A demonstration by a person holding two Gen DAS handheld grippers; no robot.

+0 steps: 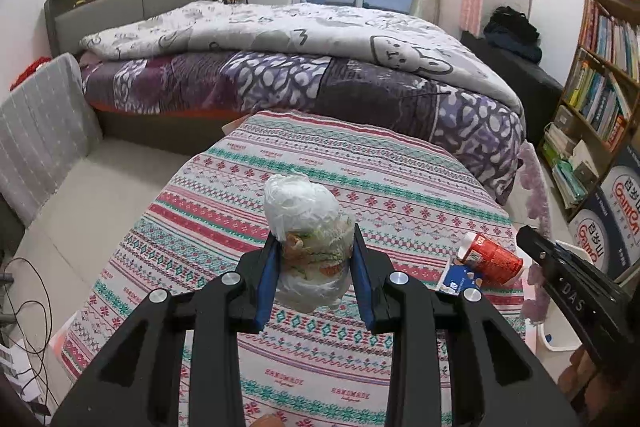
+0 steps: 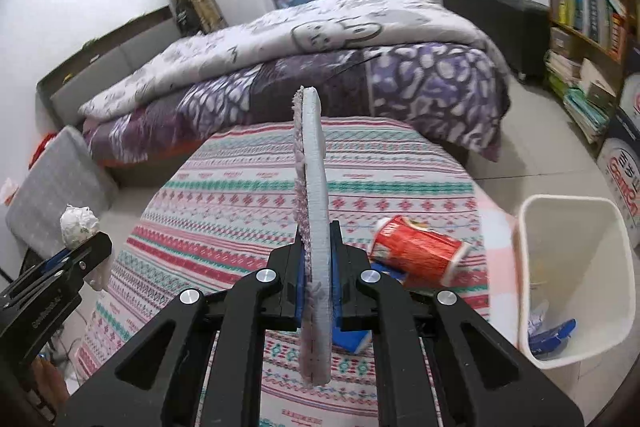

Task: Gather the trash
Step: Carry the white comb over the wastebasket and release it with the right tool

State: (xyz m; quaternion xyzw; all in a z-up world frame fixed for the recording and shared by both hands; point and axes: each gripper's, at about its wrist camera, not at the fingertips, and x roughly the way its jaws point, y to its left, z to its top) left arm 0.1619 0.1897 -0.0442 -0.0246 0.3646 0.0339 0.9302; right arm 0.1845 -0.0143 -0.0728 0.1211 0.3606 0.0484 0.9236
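The left gripper has its two blue-padded fingers clamped on one knotted plastic bag of trash, which is lifted clear above the patterned surface. In the right wrist view that same bag shows at the far left edge, sticking up from the left gripper's tip.

The right gripper has its fingers closed tightly on one flat grey pad with a fuzzy pink edge, held upright on its edge so that it rises well past the fingertips and hangs a little below them.

On the surface lie two more pieces of trash. One red paper cup lies on its side near the right edge, its open mouth turned to the right. One blue and white carton lies flat just beside the cup, touching it and partly tucked under it; in the right wrist view much of it is hidden behind the right gripper.

One white waste bin stands on the floor just to the right of the surface. Inside it, at the bottom, some blue and white scraps are visible; how many there are cannot be told.

Farther away stands one bed with a grey cartoon quilt over a purple one. One bookshelf filled with books stands at the far right.
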